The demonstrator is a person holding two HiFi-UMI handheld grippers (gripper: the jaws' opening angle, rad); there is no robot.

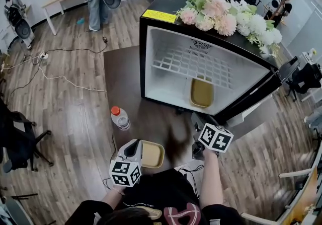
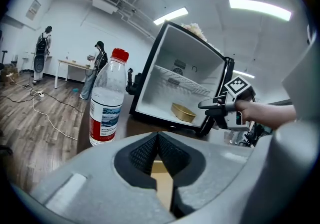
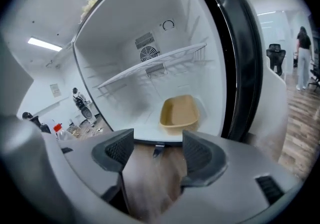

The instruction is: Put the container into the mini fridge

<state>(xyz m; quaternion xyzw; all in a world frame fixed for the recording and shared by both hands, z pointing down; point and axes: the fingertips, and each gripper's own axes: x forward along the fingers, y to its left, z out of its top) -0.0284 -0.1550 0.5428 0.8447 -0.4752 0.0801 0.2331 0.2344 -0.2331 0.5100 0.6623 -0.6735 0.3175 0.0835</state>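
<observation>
Tan container (image 1: 202, 93) lies in the mini fridge (image 1: 143, 58), long axis front-to-back; right tool (image 3: 157, 150) gapes empty before it; left tool (image 2: 159, 140) clamps second container (image 1: 152, 154).

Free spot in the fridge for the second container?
Fridge floor left of the container inside is bare; wire shelf above too. Right side is taken. Tabletop between bottle and fridge is also free.

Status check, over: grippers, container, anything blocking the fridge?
Right gripper open, empty, facing the mini fridge. Container on fridge floor. Left gripper shut on second container at the table. Water bottle off left, nothing blocking.
</observation>
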